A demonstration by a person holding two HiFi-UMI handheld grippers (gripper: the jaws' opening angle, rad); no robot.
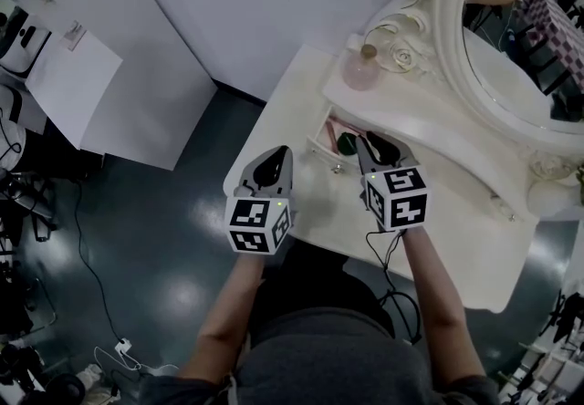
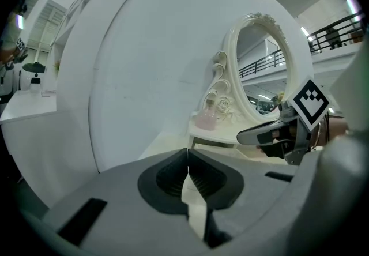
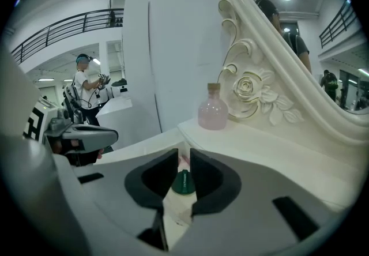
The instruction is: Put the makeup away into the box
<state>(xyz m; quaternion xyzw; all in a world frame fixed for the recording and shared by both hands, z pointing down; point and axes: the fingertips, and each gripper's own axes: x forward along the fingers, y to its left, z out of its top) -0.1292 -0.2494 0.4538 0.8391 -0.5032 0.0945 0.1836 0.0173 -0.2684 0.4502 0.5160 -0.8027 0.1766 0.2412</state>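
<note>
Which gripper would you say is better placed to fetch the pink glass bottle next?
Probably the right gripper: its jaws stand apart, and the pink glass bottle sits almost straight ahead of it. The left gripper is shut and farther off to the side.

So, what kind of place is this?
Probably a mock dressing corner inside a large hall: a white vanity table with ornate mirror and pink bottle, backed by partition panels, with balcony railings beyond.
</note>
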